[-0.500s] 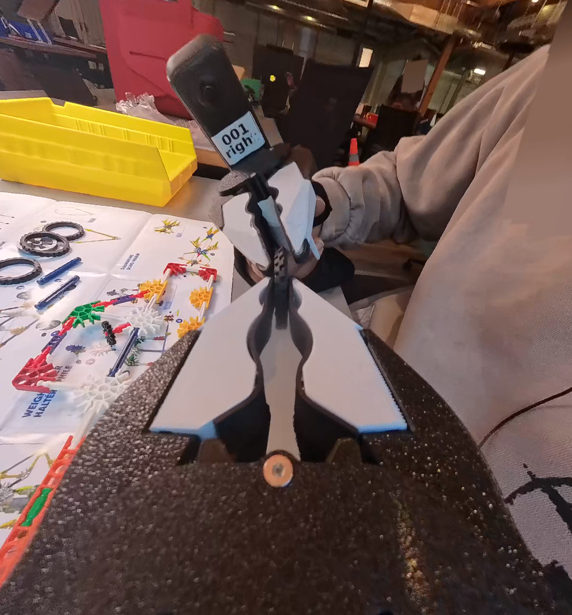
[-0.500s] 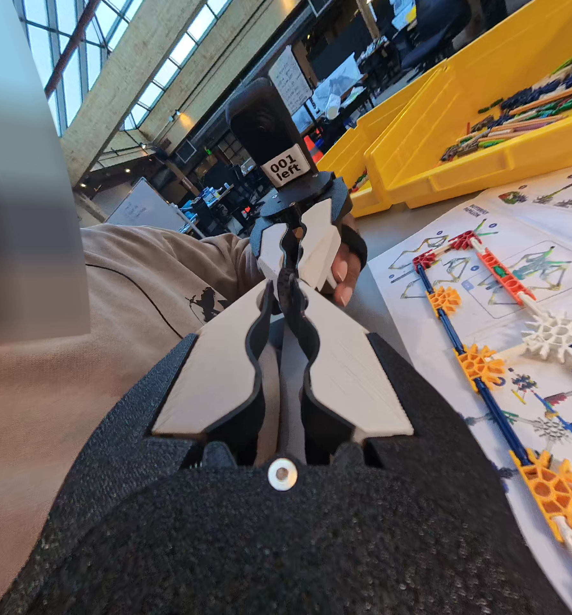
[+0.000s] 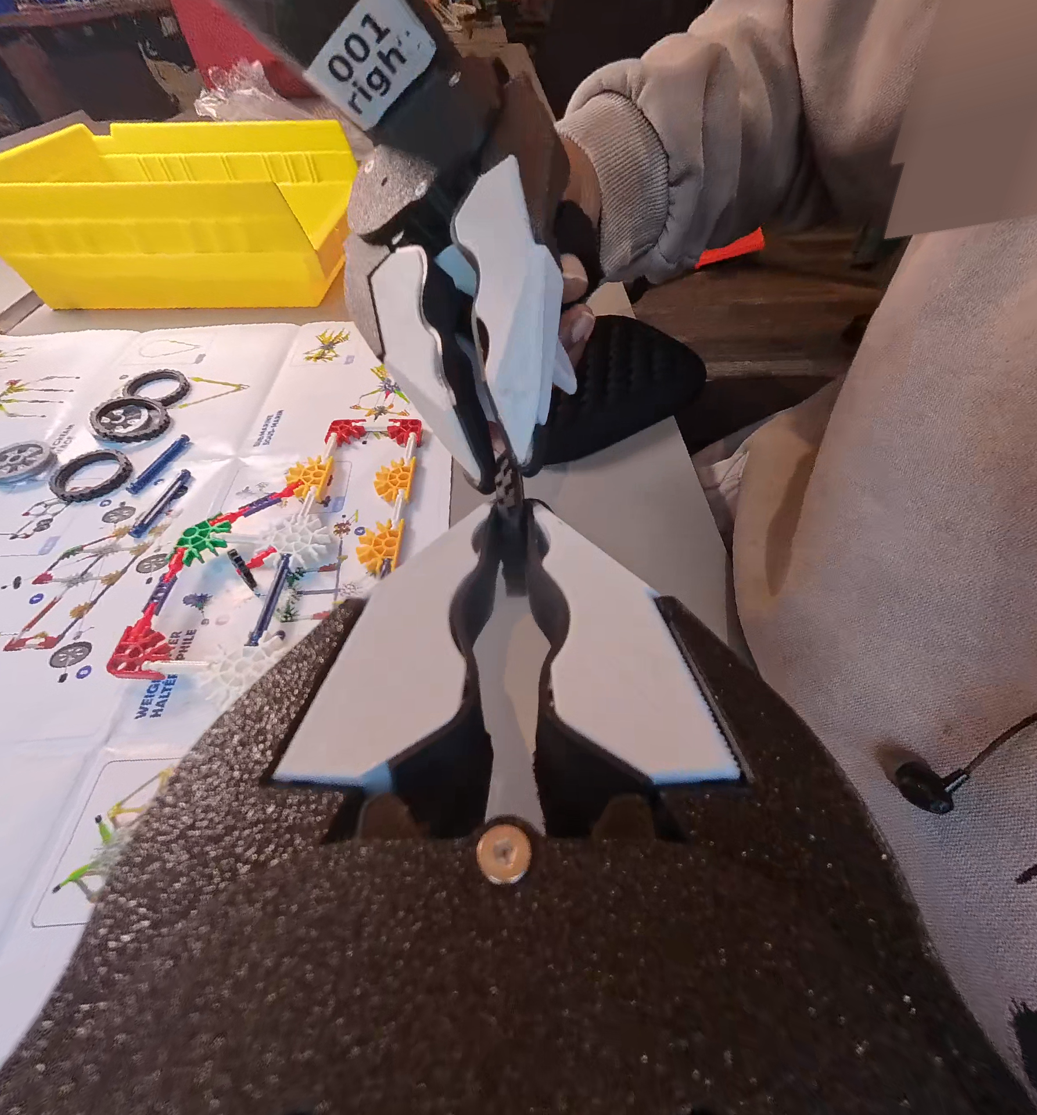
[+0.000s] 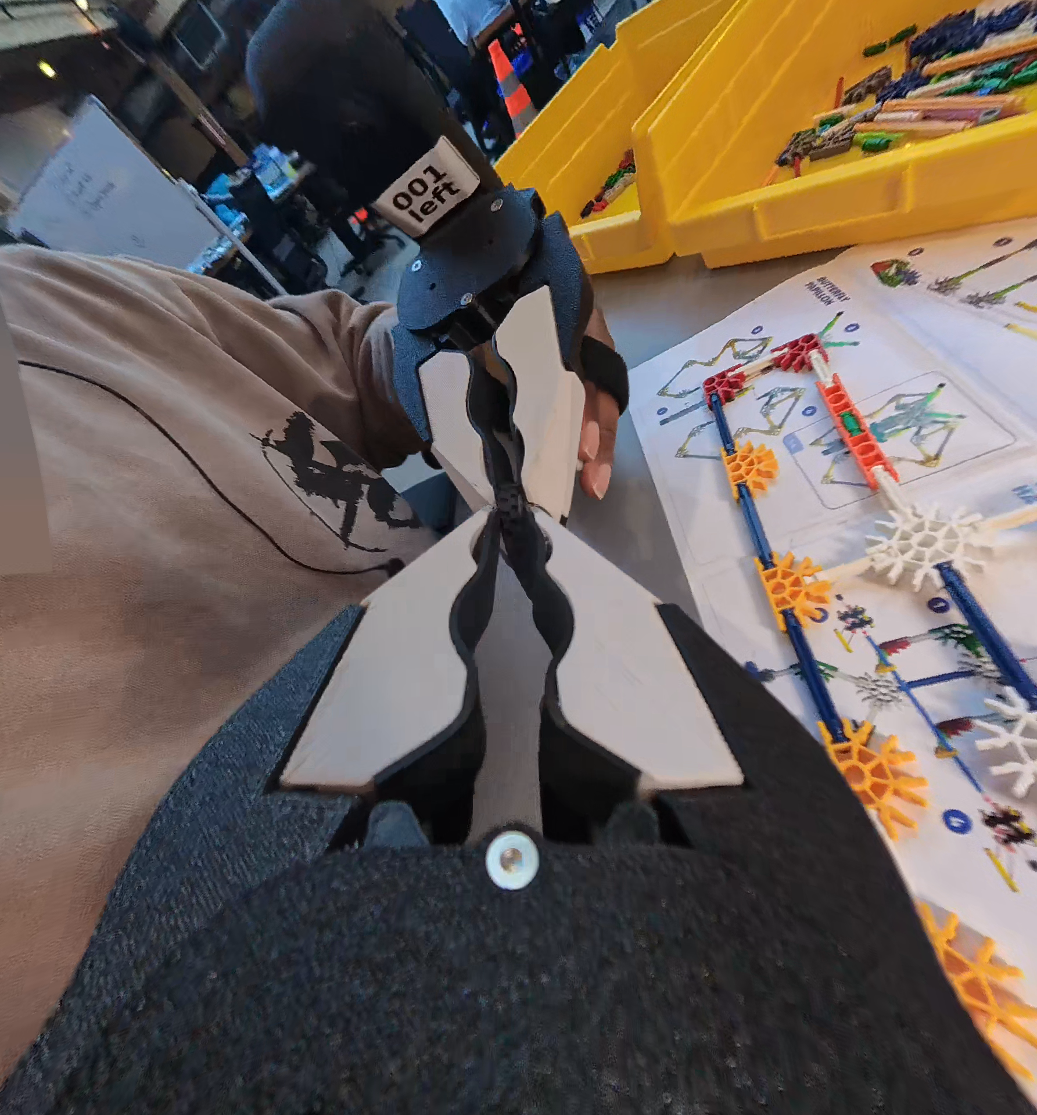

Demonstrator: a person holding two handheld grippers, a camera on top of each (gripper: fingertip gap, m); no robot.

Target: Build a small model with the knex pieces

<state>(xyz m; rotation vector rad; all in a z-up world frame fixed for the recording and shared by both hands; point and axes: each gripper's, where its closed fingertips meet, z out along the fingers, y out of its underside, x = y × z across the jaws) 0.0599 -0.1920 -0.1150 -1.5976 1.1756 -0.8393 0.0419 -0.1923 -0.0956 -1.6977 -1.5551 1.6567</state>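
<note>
A small black ridged piece (image 3: 507, 482) is pinched from both ends, the left gripper (image 3: 508, 525) and right gripper (image 4: 513, 524) each with jaws clenched on it, tip to tip above the surface (image 3: 618, 519). Beside it, on an instruction sheet (image 3: 51, 754), lie a rod-and-connector frame (image 3: 298, 531) and black tyres (image 3: 129, 416). Beyond the sheet stands a yellow bin (image 3: 159, 223).

Your left gripper (image 3: 508, 524) pinches one end of a small black ridged piece (image 3: 507, 482). Your right gripper (image 3: 497, 467) pinches its other end from above. Left of the piece lies a paper sheet (image 3: 81, 754) with toy parts and black tyres (image 3: 90, 475). Beyond the sheet stands a yellow bin (image 3: 159, 241).
</note>
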